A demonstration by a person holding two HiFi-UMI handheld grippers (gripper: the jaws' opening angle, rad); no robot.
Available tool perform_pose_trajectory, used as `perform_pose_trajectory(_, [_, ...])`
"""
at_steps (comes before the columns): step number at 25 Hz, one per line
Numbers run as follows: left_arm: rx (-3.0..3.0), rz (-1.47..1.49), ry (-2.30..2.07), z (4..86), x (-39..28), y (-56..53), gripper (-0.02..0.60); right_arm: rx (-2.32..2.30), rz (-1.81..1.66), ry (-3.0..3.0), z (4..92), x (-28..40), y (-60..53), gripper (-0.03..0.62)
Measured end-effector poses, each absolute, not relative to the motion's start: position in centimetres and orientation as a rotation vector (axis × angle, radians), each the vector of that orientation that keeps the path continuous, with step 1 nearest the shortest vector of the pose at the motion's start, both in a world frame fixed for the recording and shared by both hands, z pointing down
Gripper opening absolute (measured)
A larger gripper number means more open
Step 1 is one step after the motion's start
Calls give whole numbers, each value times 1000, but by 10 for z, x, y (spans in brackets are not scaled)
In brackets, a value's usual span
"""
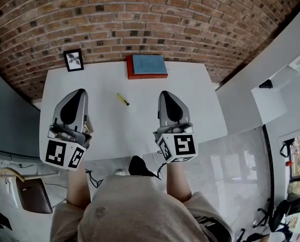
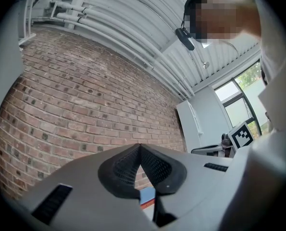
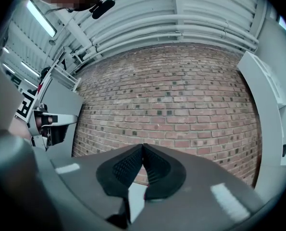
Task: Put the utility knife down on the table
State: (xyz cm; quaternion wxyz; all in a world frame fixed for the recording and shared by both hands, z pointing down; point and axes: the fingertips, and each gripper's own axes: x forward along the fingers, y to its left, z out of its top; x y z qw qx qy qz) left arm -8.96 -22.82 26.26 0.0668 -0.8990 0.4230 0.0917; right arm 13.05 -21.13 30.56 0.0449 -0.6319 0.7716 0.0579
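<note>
Two tongs were held above the white tabletop [image 1: 200,110]. The left tongs [image 1: 81,91] had jaws together, empty, with a framed picture [image 1: 73,59] beyond. The yellow utility knife [image 1: 122,99] lay flat on the tabletop between the tongs, touching neither, its long axis slanting far-left to near-right. A blue book [image 1: 150,63] lay on a red book [image 1: 147,76]. The right tongs [image 1: 164,93] were also closed, empty.

Utility knife [image 1: 122,99] lies on table [image 1: 190,102], before books [image 1: 148,65].
</note>
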Motion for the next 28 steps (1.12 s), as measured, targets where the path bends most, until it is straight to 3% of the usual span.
perform_pose_trajectory(28, [-2722,304,1219,258,-107,-173,5,-1956,220,2251,294,119,-140,11])
